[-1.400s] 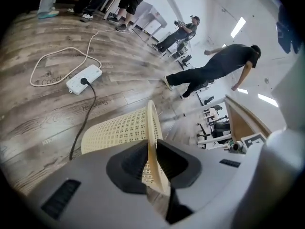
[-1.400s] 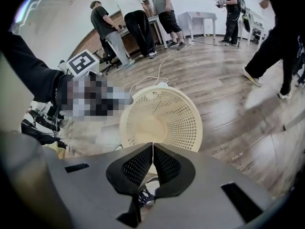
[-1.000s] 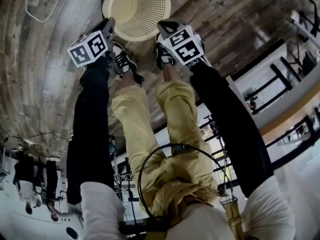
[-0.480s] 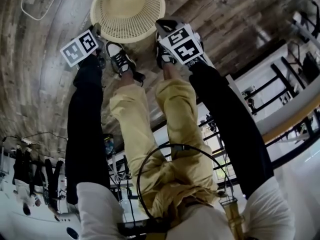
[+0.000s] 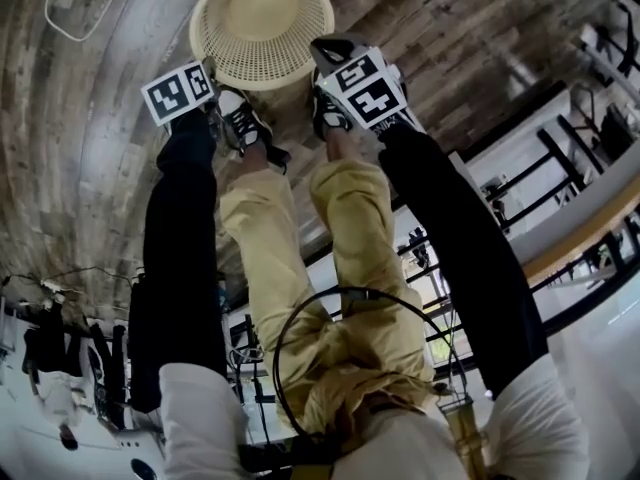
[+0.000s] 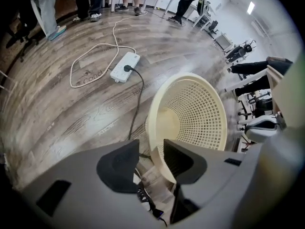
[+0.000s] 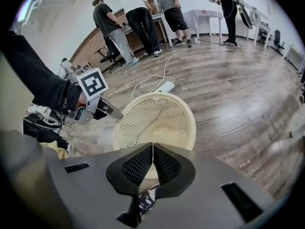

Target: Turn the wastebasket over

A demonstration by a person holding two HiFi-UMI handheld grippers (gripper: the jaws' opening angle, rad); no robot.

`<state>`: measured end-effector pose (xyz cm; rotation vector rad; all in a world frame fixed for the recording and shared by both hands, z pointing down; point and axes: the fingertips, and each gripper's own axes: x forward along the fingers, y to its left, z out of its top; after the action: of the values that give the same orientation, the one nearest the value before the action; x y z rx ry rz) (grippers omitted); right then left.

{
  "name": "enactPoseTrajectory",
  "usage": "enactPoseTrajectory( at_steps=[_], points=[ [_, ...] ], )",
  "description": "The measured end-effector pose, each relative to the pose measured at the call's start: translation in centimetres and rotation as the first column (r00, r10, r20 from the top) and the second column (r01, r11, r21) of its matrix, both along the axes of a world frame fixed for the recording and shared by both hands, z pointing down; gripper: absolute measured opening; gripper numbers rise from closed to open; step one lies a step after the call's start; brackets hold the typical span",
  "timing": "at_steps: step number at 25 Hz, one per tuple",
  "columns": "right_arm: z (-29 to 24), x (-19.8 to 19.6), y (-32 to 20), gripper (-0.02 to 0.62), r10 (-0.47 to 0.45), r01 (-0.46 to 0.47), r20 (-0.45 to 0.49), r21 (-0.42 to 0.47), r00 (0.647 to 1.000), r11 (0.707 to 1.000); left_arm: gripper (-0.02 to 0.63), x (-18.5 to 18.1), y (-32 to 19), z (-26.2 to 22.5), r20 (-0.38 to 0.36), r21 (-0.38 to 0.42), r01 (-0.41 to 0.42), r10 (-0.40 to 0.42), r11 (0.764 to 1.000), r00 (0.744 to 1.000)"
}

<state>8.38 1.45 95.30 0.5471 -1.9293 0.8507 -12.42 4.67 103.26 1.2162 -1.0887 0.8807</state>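
Observation:
The wastebasket (image 5: pixel 262 23) is a cream plastic mesh bin. It stands on the wooden floor with its mouth up, just beyond the person's shoes. My left gripper (image 5: pixel 212 68) is at its near-left rim. In the left gripper view the basket (image 6: pixel 190 113) has its rim running between the jaws of the left gripper (image 6: pixel 150 149). These jaws are opening, and a gap shows beside the rim. My right gripper (image 5: pixel 322 53) hovers at the near-right rim. In the right gripper view the right gripper (image 7: pixel 152 149) is shut, pad against pad, with nothing in it, above the basket (image 7: pixel 155 116).
A white power strip (image 6: pixel 125 66) with a looped white cord lies on the floor beyond the basket, and a black cable (image 6: pixel 138 99) runs from it past the basket. Several people (image 7: pixel 138 18) stand by tables at the back. The person's shoes (image 5: pixel 245 123) are close under the grippers.
The basket has gone from tilted to standing with its mouth straight up. My left gripper swung out to the left with it and came back a little. The right gripper stayed put.

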Motion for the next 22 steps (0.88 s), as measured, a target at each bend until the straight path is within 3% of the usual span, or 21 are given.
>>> enactPoseTrajectory(
  at_steps=[2, 8, 10, 12, 15, 18, 22],
  points=[
    [-0.8, -0.5, 0.0, 0.023, -0.005, 0.005, 0.0, 0.004, 1.0, 1.0, 0.172, -0.7, 0.3, -0.7, 0.025, -0.015, -0.003, 0.004, 1.0, 1.0],
    [-7.0, -2.1, 0.5, 0.023, -0.006, 0.006, 0.006, 0.038, 1.0, 0.999, 0.17, -2.4, 1.0, -7.5, 0.046, 0.033, 0.017, -0.019, 0.999, 0.999],
    [-10.5, -3.0, 0.2, 0.023, 0.001, -0.002, 0.02, 0.064, 1.0, 0.998, 0.123, -2.3, 1.1, -11.1, 0.041, 0.057, -0.012, 0.009, 0.998, 0.999],
    [-14.6, -4.2, -0.6, 0.023, 0.033, -0.037, 0.044, 0.092, 0.998, 0.995, 0.014, -1.9, 0.5, -15.3, 0.03, 0.1, -0.046, 0.043, 0.994, 0.999],
    [-22.0, -5.9, -0.6, 0.023, 0.095, -0.105, 0.093, 0.115, 0.991, 0.988, 0.002, -0.4, 0.5, -22.8, -0.019, 0.155, -0.049, 0.053, 0.987, 0.998],
    [-29.0, -7.7, -1.5, 0.023, 0.112, -0.135, 0.137, 0.169, 0.984, 0.976, 0.002, 0.8, -1.6, -30.2, -0.055, 0.249, -0.032, 0.047, 0.968, 0.997],
    [-38.2, -10.0, -2.7, 0.023, 0.11, -0.155, 0.187, 0.245, 0.976, 0.957, 0.002, 1.3, -4.9, -40.4, -0.114, 0.385, -0.004, 0.052, 0.923, 0.992]
  ],
)
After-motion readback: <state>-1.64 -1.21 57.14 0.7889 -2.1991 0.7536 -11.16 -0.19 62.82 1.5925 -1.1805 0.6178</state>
